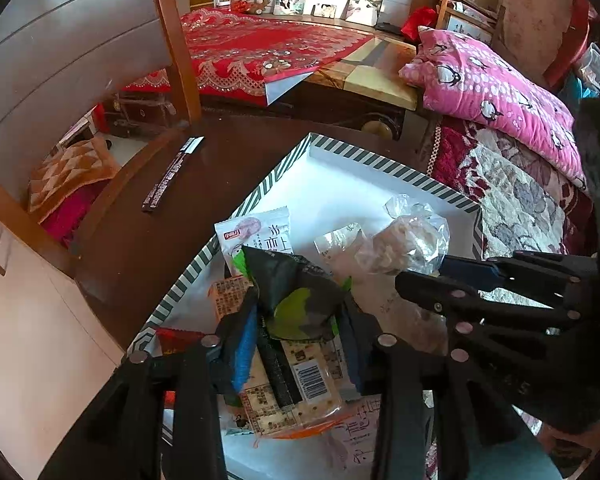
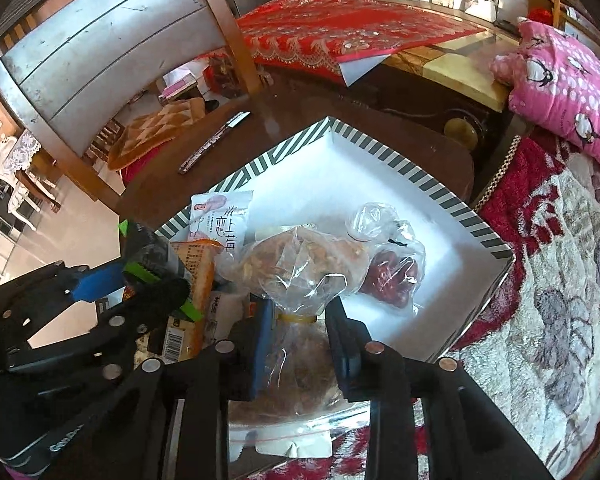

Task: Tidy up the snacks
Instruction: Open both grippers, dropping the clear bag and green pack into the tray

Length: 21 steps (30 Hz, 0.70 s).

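Left gripper [image 1: 300, 320]: fingers clamped on a dark packet [image 1: 296, 292] with green patches, held over the near part of the striped box [image 1: 364, 156]. The packet is creased film, light by the look of it, likely slick; the pinch sits low on its body, which seems sound.

Right gripper [image 2: 300, 320]: fingers closed on the tied neck of a clear bag [image 2: 300, 264] of brownish snacks, right at the yellow band [image 2: 298, 317]. The bag bulges above the fingers and looks soft; contents probably crumble if squeezed. The neck is the best hold, since thin plastic may slip or tear elsewhere.

Outward: under the dark packet lie a cracker pack with barcode [image 1: 296, 384] and a white packet [image 1: 260, 236] near the box's left wall. A second clear bag of red fruit [image 2: 392, 276] rests on the box floor just beside the held bag. The box sits on a dark table [image 1: 228, 168]. A folded knife [image 1: 172, 174] lies well apart from the box. A pink pillow [image 1: 492, 92] lies beyond the table.
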Tool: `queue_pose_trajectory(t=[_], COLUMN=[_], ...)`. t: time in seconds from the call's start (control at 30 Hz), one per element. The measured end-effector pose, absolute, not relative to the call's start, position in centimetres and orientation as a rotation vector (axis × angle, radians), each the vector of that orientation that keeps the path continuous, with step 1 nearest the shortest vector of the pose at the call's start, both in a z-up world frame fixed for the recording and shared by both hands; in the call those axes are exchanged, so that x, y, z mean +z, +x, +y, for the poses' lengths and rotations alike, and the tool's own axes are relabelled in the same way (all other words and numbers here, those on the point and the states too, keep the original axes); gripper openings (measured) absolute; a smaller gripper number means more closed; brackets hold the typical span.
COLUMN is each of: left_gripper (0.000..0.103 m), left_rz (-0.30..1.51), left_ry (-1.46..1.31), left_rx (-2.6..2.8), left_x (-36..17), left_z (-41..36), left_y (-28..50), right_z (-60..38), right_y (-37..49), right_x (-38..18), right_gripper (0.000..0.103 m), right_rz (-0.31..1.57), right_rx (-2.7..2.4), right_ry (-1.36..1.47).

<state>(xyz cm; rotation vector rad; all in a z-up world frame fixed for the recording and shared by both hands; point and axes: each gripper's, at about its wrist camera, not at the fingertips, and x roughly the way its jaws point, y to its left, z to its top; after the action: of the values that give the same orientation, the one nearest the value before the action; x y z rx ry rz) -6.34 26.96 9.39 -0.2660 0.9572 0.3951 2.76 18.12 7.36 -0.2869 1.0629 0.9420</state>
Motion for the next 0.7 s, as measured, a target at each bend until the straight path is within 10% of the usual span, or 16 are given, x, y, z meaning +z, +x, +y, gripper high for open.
queue_pose_trajectory(t=[0.7], left_gripper=[0.087], left_rz=[0.865], left_ry=[-0.245], left_rx=[0.437], left_x=[11.0], left_z=[25.8], left_y=[-8.3], right_z=[12.6], right_y=[0.0], right_x=[10.5], right_gripper=[0.05], right_rz=[0.929], right_rx=[0.908], right_ry=[-0.198])
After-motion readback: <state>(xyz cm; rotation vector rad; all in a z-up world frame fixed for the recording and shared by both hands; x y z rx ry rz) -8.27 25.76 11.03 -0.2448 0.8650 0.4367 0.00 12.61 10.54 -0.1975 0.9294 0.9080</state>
